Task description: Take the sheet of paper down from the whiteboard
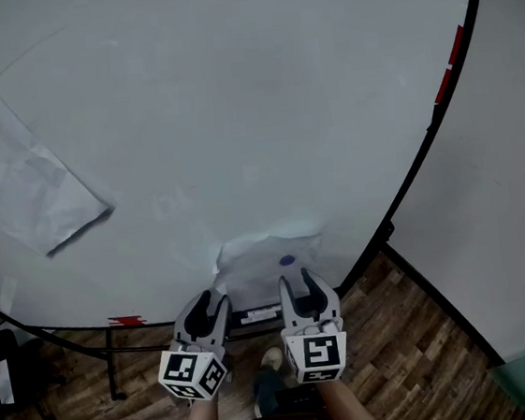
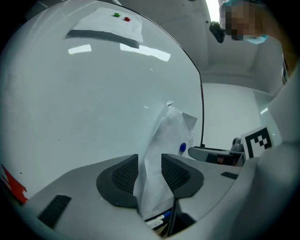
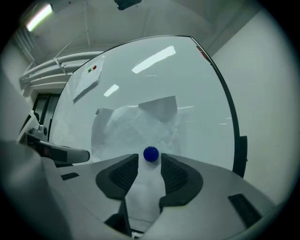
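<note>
Well, the whiteboard (image 1: 233,114) fills most of what I see, and my sheet (image 1: 263,251) hangs at its bottom edge, right in front of both grippers; a second sheet (image 1: 29,184) sits well apart near the left edge. My sheet looks thin, light and limp, already creased and bowing off the board along its left side, so I judge it will crumple or tear easily if I drag it against whatever pins it. My left gripper (image 1: 209,303) stands wide, with that loose left edge running between the pads but not pinched. That free edge is where I would take hold, gently and flat. My right gripper (image 1: 299,285) is also wide and holds nothing, its tips just short of the magnet (image 3: 150,153) that pins the sheet near its lower middle. The magnet is small, round and smooth. It may slip from the pads, so I would grip it squarely across its sides.
</note>
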`<state>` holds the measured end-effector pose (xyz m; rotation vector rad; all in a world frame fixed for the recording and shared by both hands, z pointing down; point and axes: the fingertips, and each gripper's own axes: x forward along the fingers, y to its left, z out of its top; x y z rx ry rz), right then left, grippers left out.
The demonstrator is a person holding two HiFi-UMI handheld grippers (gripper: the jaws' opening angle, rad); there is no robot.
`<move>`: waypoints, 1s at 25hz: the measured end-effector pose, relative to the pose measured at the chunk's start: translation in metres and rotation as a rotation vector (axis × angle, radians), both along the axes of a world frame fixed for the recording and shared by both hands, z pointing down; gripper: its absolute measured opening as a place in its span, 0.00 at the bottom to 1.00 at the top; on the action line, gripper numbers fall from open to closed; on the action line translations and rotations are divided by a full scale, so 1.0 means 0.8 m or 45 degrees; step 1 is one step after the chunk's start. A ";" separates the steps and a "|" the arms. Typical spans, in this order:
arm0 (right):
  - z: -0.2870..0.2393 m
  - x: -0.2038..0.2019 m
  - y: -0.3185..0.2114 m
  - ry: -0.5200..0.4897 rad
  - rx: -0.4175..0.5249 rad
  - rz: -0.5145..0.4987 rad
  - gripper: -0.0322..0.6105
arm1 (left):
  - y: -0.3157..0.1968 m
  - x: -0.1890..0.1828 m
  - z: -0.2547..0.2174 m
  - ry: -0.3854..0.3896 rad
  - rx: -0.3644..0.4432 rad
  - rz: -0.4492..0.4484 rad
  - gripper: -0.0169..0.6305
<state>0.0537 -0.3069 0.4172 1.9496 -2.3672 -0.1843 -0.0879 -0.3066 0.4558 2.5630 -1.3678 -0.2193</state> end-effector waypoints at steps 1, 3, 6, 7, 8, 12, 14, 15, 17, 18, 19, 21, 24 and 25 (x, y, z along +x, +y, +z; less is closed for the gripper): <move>-0.001 -0.001 -0.004 0.002 0.004 -0.003 0.28 | -0.002 0.001 -0.001 -0.007 0.005 0.004 0.27; -0.004 -0.004 -0.011 0.010 0.011 -0.009 0.28 | -0.008 0.004 -0.002 -0.016 0.009 0.009 0.26; -0.003 -0.007 -0.021 0.025 0.010 -0.006 0.29 | -0.016 0.007 0.000 -0.016 0.001 0.006 0.26; -0.003 -0.007 -0.024 0.030 0.006 -0.003 0.29 | -0.018 0.008 0.000 -0.018 0.002 0.007 0.25; -0.003 -0.007 -0.027 0.033 0.004 0.000 0.29 | -0.020 0.009 -0.001 -0.019 0.004 0.008 0.25; -0.005 -0.006 -0.035 0.040 0.016 0.017 0.29 | -0.027 0.012 0.000 -0.021 0.013 0.003 0.22; -0.005 -0.005 -0.036 0.050 0.027 0.037 0.27 | -0.028 0.016 0.004 -0.028 0.008 0.007 0.20; -0.005 -0.005 -0.036 0.064 0.033 0.050 0.27 | -0.029 0.018 0.005 -0.031 0.006 0.011 0.19; -0.005 -0.005 -0.036 0.092 0.045 0.071 0.27 | -0.030 0.021 0.005 -0.038 0.009 0.012 0.19; -0.006 -0.005 -0.037 0.098 0.051 0.077 0.27 | -0.031 0.021 0.005 -0.040 0.012 0.008 0.18; -0.006 -0.005 -0.037 0.102 0.055 0.081 0.27 | -0.032 0.021 0.004 -0.043 0.015 0.005 0.18; -0.006 -0.004 -0.038 0.109 0.062 0.088 0.27 | -0.033 0.020 0.005 -0.049 0.016 0.002 0.17; -0.005 -0.004 -0.037 0.126 0.069 0.101 0.27 | -0.033 0.019 0.006 -0.052 0.017 0.002 0.13; -0.005 -0.004 -0.037 0.131 0.071 0.103 0.27 | -0.033 0.019 0.005 -0.051 0.019 0.007 0.09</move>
